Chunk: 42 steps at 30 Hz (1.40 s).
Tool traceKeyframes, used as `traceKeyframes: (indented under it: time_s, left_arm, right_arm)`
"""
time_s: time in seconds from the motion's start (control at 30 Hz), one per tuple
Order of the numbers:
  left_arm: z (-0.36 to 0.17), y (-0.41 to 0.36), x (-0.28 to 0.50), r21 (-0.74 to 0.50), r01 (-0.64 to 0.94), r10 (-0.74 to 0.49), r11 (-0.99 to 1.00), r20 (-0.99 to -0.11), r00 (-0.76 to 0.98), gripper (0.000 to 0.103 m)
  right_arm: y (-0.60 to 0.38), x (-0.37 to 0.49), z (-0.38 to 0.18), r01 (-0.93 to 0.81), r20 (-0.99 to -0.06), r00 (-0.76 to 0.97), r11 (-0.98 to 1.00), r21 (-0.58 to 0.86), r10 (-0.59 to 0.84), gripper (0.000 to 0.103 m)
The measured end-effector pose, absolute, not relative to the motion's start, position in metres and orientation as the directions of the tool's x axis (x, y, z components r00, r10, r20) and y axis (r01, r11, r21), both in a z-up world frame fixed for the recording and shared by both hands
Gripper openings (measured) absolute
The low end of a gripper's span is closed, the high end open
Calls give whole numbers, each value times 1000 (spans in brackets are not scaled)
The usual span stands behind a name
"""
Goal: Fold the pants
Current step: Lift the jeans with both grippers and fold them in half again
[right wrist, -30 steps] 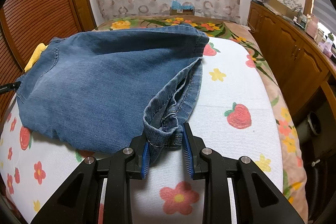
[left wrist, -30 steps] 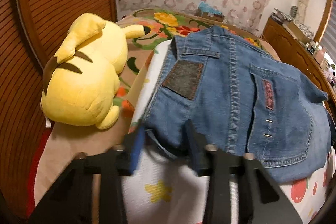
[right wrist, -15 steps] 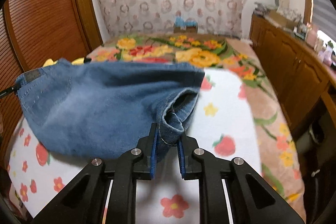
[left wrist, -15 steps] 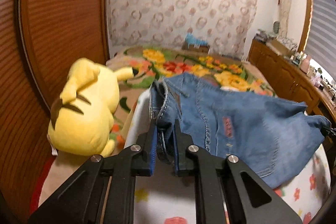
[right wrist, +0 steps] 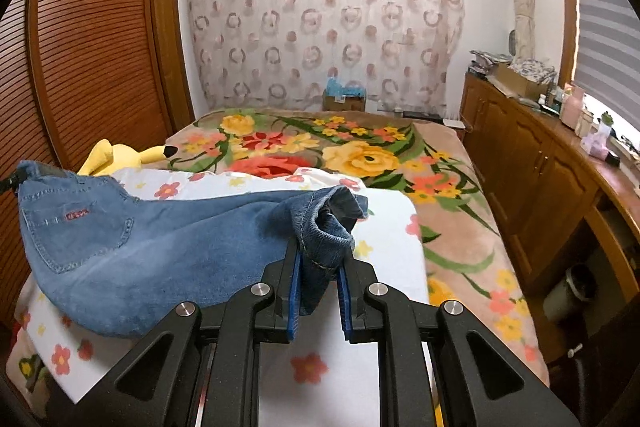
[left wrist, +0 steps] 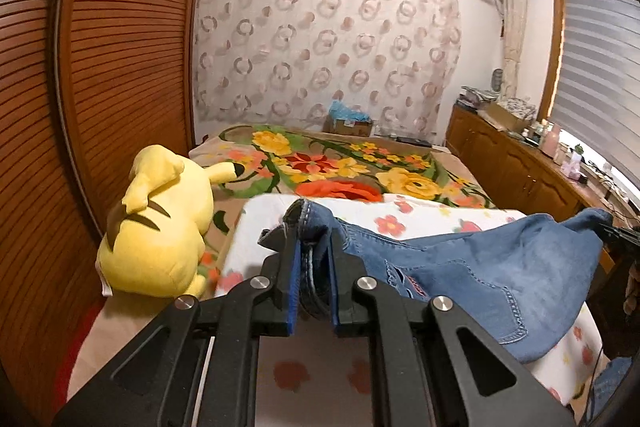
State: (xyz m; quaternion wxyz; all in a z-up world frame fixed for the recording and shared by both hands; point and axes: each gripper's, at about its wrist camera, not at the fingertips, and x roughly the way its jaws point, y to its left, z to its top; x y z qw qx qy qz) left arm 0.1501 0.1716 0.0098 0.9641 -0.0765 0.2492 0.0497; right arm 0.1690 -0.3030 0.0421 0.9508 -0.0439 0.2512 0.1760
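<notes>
Blue denim pants [left wrist: 480,267] hang stretched between my two grippers above the bed. My left gripper [left wrist: 313,269] is shut on the waistband end with the back pocket. My right gripper [right wrist: 318,267] is shut on the bunched leg hems [right wrist: 326,223]. In the right wrist view the pants [right wrist: 140,259] sag to the left in the air, pocket and red tag showing. The far end of the cloth in the left wrist view reaches the right gripper at the frame's right edge.
A white flowered sheet [right wrist: 384,227] covers the near bed, with a floral blanket [right wrist: 360,155] beyond. A yellow plush toy [left wrist: 160,223] lies at the left by the wooden slatted doors [left wrist: 120,67]. A wooden cabinet [right wrist: 540,167] runs along the right.
Both grippers closed on the pants and lifted them off the bed. The pants now hang stretched between them instead of lying flat.
</notes>
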Motion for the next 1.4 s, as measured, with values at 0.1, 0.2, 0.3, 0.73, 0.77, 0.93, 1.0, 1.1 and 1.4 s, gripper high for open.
traceKeyframes:
  time_s: [0.1, 0.2, 0.3, 0.73, 0.77, 0.93, 1.0, 1.1, 1.4]
  left_arm:
    - [6, 163, 132, -146, -115, 31, 983, -481, 876, 13]
    - [6, 153, 117, -148, -93, 14, 985, -466, 885, 13]
    - [10, 147, 101, -144, -76, 3, 987, -450, 893, 13]
    - [-32, 143, 54, -126, -83, 6, 989, -519, 855, 13]
    - [-38, 144, 53, -119, -93, 15, 989, -533, 846, 13]
    - [-62, 145, 50, -94, -117, 40, 989, -587, 808, 13]
    - [-66, 144, 48, -85, -123, 49, 989, -596, 802, 13]
    - [-72, 147, 46, -83, -134, 56, 987, -612, 789, 13]
    - [-87, 146, 43, -40, -132, 74, 990, -656, 751, 13]
  right_arm:
    - [-309, 150, 38, -359, -481, 816, 933, 10, 319, 16]
    - [-314, 130, 41, -350, -466, 827, 937, 8, 313, 16]
    - [-317, 114, 43, -346, -454, 837, 938, -3, 307, 16]
    - [-329, 84, -6, -324, -512, 800, 944, 67, 311, 16]
    - [-330, 84, -12, -322, -522, 795, 944, 69, 309, 16]
    - [-341, 99, -34, -292, -563, 766, 948, 127, 311, 16]
    - [-342, 107, -38, -285, -573, 757, 948, 142, 313, 16]
    - [-346, 110, -38, -284, -583, 748, 947, 152, 318, 17]
    - [-348, 98, -44, -263, -589, 742, 948, 181, 319, 18]
